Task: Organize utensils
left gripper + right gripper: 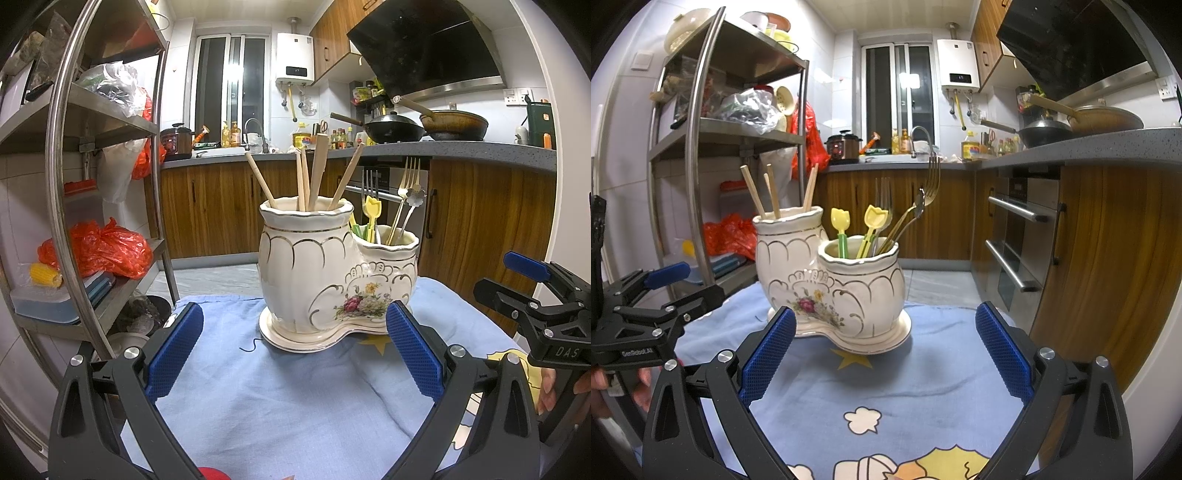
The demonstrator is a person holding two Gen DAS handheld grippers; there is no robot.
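Glazed scalloped ceramic holder (314,273), wooden chopsticks (317,173) — metal forks (408,173)

From my left wrist view: my left gripper (293,354), fingers spread wide and empty, faces the two-compartment ceramic holder (325,280) on the blue cloth (277,406). Chopsticks (314,177) fill the taller compartment; forks (402,192) the lower. My right gripper (535,295) appears at right.
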